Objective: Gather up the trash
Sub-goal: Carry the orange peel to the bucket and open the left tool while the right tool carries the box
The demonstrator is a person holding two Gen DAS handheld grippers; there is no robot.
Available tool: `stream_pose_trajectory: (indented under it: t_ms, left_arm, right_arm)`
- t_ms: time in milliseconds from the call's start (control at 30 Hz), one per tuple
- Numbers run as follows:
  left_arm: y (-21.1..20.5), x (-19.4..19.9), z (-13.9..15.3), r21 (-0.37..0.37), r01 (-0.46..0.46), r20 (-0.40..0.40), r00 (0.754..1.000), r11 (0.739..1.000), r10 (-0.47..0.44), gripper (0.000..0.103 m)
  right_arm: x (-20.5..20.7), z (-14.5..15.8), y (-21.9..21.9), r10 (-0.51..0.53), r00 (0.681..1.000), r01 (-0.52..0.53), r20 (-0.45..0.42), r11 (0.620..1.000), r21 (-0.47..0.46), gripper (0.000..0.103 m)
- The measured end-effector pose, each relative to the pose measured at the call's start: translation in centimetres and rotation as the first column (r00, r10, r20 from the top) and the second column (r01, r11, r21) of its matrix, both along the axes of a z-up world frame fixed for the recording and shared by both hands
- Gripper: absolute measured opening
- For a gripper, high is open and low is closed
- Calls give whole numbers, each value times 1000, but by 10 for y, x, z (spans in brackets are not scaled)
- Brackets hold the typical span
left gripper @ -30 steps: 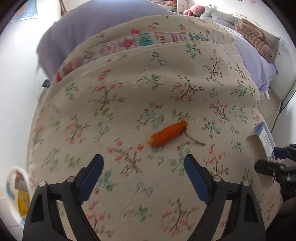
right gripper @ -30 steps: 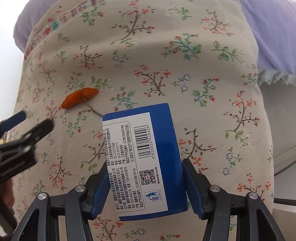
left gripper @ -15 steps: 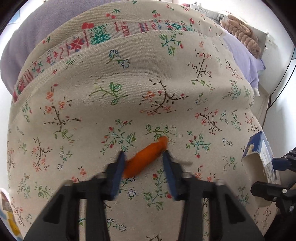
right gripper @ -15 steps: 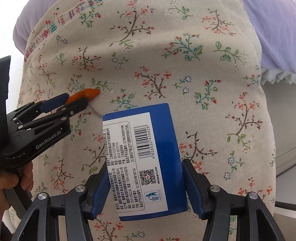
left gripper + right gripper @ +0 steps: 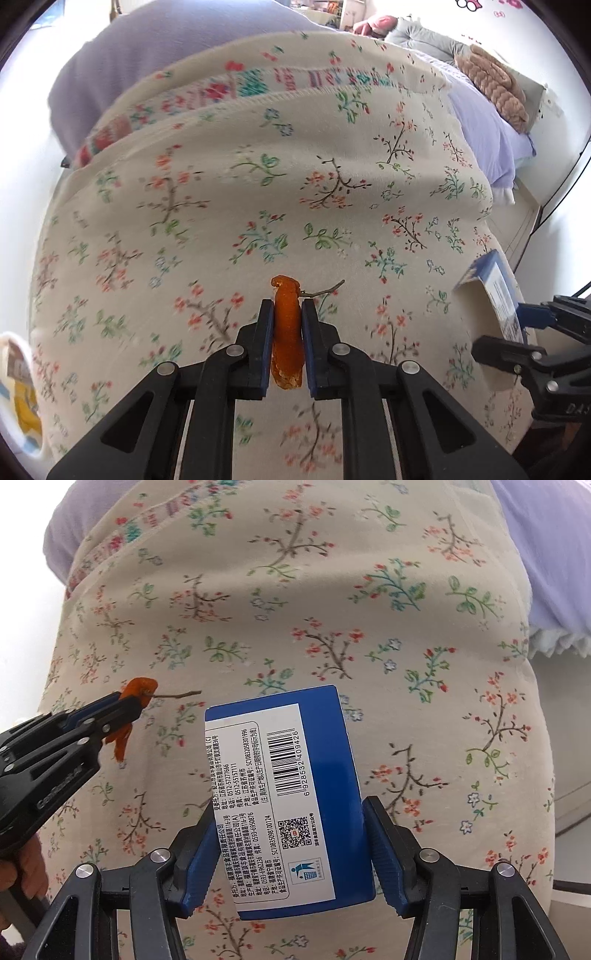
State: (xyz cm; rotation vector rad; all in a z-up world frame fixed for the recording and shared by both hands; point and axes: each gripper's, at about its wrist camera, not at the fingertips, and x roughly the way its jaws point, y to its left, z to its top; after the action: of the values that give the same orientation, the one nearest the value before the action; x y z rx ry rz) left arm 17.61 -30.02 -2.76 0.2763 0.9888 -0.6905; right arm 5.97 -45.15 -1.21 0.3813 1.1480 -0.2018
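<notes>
Above the floral bedspread (image 5: 258,192), my left gripper (image 5: 288,314) pinches the orange peel (image 5: 287,332) while my right gripper (image 5: 291,853) clamps the blue box (image 5: 288,794); the limp peel could slip free.

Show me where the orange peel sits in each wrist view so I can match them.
Left wrist: orange peel at bottom centre, pinched in the left gripper.
Right wrist: orange peel at left edge, mid-height, in the left gripper.
Shared landmark: the blue box, held by the right gripper.
</notes>
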Motion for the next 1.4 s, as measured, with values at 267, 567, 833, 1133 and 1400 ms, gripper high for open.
stream_pose_trajectory:
  t_ms: [267,567,833,1133,1400]
  left_arm:
    - [54,-14,23,0,-38,9,999,999,38,15]
    - [106,-12,26,8,-120,-7,993,993,120,15]
    - [169,-5,32,-36,-236,-35,971,971,235,15]
    - [236,2,30,-70,-360,-72,932,930,355,15]
    - [291,10,29,-70,-446,-55,895,892,443,15]
  right_arm:
    - [5,9,25,43,999,-42,20,999,-4,63]
    - [25,25,68,109,993,-109,48,994,3,63]
    - [42,28,114,173,983,-174,63,985,8,63]
    - [64,28,163,243,968,-245,70,969,20,63]
    - [83,22,209,308,950,-309,58,951,14,63]
